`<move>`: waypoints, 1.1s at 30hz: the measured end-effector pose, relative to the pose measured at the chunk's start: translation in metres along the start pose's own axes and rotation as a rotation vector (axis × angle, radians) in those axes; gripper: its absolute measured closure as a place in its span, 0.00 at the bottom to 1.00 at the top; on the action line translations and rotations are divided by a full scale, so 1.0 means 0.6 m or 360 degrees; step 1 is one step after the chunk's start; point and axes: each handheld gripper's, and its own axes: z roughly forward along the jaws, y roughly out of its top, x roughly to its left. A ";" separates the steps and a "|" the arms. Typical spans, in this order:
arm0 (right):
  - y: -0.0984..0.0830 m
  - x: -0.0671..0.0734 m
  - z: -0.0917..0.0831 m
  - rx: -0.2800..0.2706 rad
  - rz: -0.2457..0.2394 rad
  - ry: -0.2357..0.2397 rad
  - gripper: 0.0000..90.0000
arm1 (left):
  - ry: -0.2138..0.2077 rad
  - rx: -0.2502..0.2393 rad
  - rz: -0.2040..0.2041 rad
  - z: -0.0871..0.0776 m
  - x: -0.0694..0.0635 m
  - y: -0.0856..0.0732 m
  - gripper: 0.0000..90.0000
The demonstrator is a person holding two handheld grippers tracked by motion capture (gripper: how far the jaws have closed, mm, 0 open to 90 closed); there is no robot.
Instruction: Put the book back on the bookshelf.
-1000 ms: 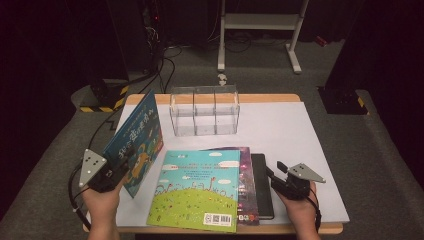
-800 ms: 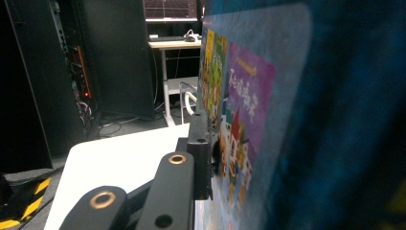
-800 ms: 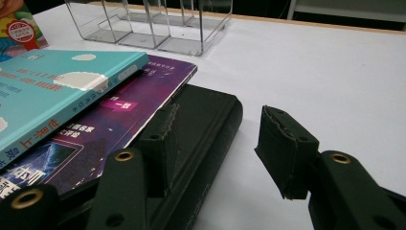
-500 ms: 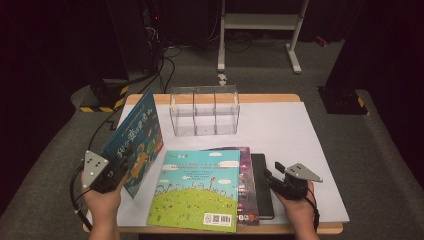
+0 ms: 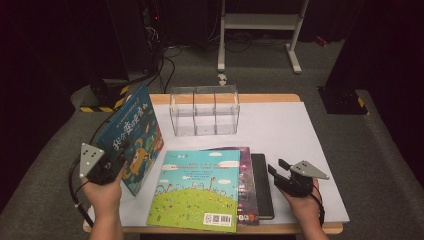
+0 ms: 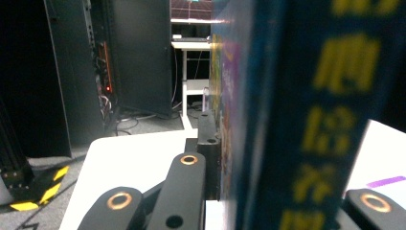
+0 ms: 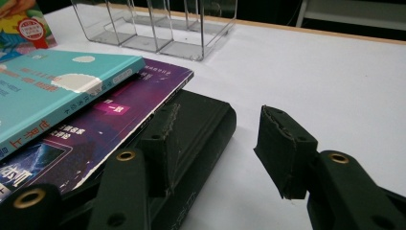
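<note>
White table [image 5: 300,135]: bears a clear three-slot organiser [image 5: 205,111] at 12 o'clock and a book stack at 6 o'clock, green-and-teal picture book [image 5: 200,187] uppermost. Blue picture book [image 5: 131,140]: at 9 o'clock, raised upright. Left gripper [image 5: 116,159]: jaws have just been closing, now clamped on the blue book. Right gripper [image 5: 278,169]: jaws half open, empty, beside the stack's black book [image 5: 262,185]. Step judged: lifting for filing; next, carry toward a slot.

A dim lab or recording studio: black equipment racks [image 5: 135,35] with trailing cables [image 5: 167,60] stand far left, a white metal stand [image 5: 260,30] behind the white worktop [image 5: 295,140], grey carpet [image 5: 380,165] around.
</note>
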 end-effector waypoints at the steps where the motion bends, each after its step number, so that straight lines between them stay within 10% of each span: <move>1: 0.000 -0.002 -0.002 -0.0004 -0.0009 0.0017 0.55 | 0.0006 0.0008 -0.0007 0.002 -0.001 0.004 0.92; 15: 0.000 -0.010 -0.028 -0.0084 0.0031 0.0055 0.56 | -0.0092 0.0034 0.0005 0.050 -0.081 0.072 0.92; 33: -0.002 -0.013 -0.035 -0.0092 0.0043 0.0052 0.56 | -0.0048 -0.0001 0.0037 0.222 -0.143 0.026 0.92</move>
